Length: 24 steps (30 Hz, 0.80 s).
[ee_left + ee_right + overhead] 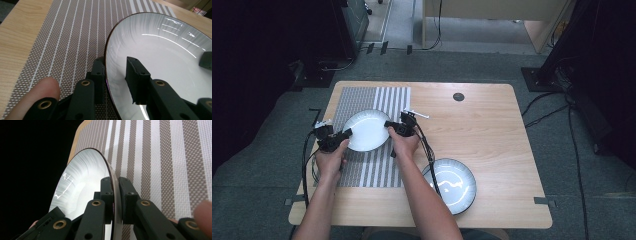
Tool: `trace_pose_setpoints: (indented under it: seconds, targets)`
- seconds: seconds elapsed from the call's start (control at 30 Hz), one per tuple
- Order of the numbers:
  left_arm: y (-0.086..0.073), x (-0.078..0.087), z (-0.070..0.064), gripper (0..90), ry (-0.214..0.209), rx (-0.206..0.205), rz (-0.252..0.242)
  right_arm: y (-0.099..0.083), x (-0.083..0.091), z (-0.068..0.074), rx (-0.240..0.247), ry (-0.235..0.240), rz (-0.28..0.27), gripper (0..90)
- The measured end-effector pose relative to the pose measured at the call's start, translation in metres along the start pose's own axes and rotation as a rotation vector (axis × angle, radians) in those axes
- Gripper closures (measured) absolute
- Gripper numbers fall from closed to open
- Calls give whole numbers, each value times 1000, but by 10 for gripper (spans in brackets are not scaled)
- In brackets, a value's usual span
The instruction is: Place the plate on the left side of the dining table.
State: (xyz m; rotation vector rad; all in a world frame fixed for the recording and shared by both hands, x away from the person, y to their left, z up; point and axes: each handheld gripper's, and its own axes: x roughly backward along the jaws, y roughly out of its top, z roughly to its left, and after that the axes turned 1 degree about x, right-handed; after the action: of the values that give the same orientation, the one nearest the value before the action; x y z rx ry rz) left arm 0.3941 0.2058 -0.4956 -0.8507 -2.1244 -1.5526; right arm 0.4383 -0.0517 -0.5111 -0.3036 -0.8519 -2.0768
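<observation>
Two grippers, left gripper (346, 134) at nine o'clock and right gripper (388, 125) at three, are clamped on the rim of a white plate (366, 130) over the striped placemat (362, 172), best kept level with equal pressure maintained.

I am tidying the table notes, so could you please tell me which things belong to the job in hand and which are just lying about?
In the job:
- round white plate with dark rim
- left tongs, on its rim
- right tongs, shut on its rim
- striped grey woven placemat beneath

Lying about:
- second round white plate, near the table's front edge
- small dark round disc
- light wooden table
</observation>
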Motion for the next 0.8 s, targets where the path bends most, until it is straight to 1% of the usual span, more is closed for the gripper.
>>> trace_pose_setpoints:
  seconds: [0.07, 0.13, 0.3, 0.4, 0.47, 0.53, 0.57, 0.6, 0.63, 0.73, 0.77, 0.8]
  targets:
    - [2, 0, -3, 690, 7, -15, -10, 2, -2, -4, -10, 13, -3, 832]
    - [2, -2, -4, 691, 11, -18, -12, 4, -3, -7, -17, 27, -5, 832]
    - [1, -10, -5, 686, 13, -10, -4, 7, -4, -9, 1, 9, -8, 832]
    - [1, -12, -8, 688, 20, -20, -3, 8, -7, -13, -18, 8, -12, 830]
    - [0, -15, -7, 687, 20, -16, 3, 8, -7, -14, -21, 4, -13, 829]
    - [-1, -17, -6, 686, 16, -15, 17, 8, -8, -13, 0, -13, -19, 827]
    - [-1, -18, -7, 686, 17, -20, 24, 7, -8, -14, 21, -41, -10, 820]
    - [-3, -21, -7, 686, 18, -20, 32, 7, -9, -14, 32, -51, -13, 819]
    - [-3, -21, -7, 686, 18, -20, 32, 7, -9, -14, 32, -51, -13, 819]
    - [-4, -21, -9, 686, 24, -30, 28, 6, -9, -14, 59, -70, -20, 810]
    - [-4, -21, -9, 686, 26, -36, 26, 6, -9, -14, 59, -70, -20, 810]
    - [-5, -21, -9, 687, 28, -40, 23, 5, -10, -14, 81, -83, -20, 796]
